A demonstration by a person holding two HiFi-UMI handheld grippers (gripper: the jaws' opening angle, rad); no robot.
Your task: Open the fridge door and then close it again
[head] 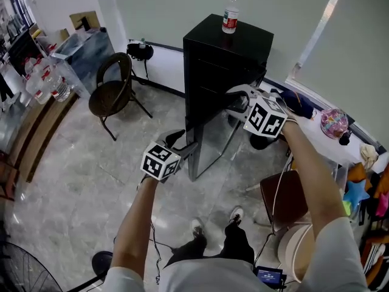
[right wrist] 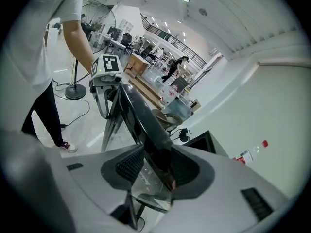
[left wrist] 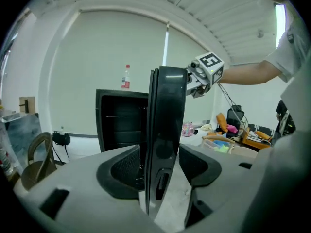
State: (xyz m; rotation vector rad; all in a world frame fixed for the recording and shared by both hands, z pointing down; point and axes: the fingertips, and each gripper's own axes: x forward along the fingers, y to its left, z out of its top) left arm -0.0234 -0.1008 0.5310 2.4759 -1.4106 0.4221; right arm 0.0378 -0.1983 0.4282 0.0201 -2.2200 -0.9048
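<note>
The fridge door (head: 209,140) stands swung open towards six o'clock from the fridge (head: 225,47) at twelve. It looks stiff and glossy, and probably swings lightly on its hinge. The right gripper (head: 238,99) has its jaws pinching the top edge, a sound hold, while the left gripper (head: 184,143) has its jaws spread astride the free edge without pressing.

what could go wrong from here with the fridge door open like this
1. The left gripper has its jaws apart around the edge of the fridge door without pressing on it. Only the right gripper grips the door, so it may slip free or swing on its own.
2. The bottle stands upright on top of the fridge. A hard close could well shake it over.
</note>
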